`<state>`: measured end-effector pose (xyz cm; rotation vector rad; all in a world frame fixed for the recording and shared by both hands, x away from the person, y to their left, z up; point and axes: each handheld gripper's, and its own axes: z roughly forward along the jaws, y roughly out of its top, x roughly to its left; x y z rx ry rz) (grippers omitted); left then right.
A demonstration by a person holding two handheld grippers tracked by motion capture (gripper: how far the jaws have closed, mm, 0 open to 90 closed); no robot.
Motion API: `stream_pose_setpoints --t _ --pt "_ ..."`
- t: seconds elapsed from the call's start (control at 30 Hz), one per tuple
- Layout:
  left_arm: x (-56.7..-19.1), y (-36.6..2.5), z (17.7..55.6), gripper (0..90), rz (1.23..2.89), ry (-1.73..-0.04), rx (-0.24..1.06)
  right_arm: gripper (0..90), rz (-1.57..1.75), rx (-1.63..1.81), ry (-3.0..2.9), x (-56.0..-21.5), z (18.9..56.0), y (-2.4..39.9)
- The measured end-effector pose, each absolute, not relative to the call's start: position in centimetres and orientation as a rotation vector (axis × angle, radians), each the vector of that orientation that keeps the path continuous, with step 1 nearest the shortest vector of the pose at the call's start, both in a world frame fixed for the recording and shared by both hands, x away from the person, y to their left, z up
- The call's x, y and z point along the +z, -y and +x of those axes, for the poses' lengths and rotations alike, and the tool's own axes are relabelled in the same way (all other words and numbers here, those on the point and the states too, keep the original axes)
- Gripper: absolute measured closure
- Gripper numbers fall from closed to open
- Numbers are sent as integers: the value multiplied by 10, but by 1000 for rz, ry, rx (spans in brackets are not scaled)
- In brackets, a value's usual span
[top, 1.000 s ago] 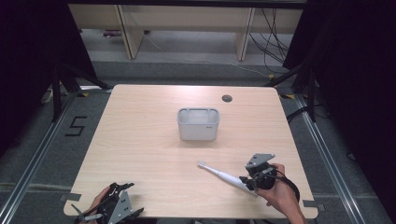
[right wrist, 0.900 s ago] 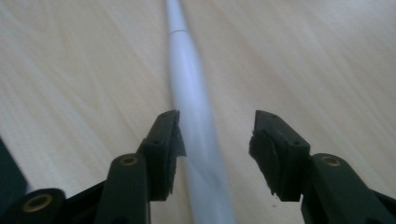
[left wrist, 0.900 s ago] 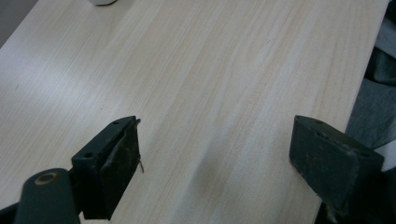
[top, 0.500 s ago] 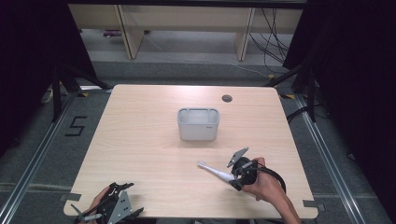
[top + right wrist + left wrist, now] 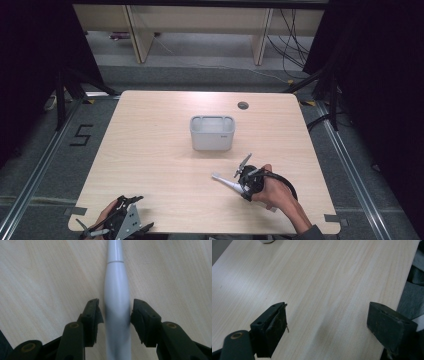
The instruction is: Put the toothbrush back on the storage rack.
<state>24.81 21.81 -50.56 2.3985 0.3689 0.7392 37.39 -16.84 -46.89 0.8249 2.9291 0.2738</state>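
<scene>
We straddle the white handle (image 5: 117,302) lying flat on the desk (image 5: 150,150) with the right gripper (image 5: 116,315), its fingers closing in on either side but not clearly clamped, while the left gripper (image 5: 327,322) rests spread and empty.
</scene>
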Motion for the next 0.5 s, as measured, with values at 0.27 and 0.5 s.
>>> stream_pose_setpoints --t 0.27,0.5 --pt "-506 -218 248 158 2390 -372 739 612 801 213 -2969 -472 381 165" --pt "-506 -218 248 158 2396 -369 740 655 756 138 -2992 -473 387 161"
